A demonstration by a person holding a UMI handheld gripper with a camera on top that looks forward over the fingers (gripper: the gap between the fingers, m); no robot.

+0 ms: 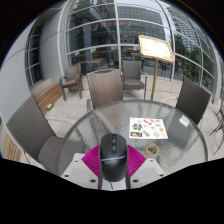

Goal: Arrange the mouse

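Observation:
A black computer mouse [112,152] with a scroll wheel sits between my gripper's two fingers, its cable running back toward me. My gripper [112,158] is shut on the mouse, with the magenta pads [92,158] pressing on its left and right sides. The mouse is held over the near edge of a round glass table [175,150].
A white sheet with colourful stickers [149,128] lies on the glass beyond the mouse, with a small patterned item [150,150] nearer. Grey chairs [105,88] ring the table. A wooden sign stand [155,47] is at the back right, before glass walls.

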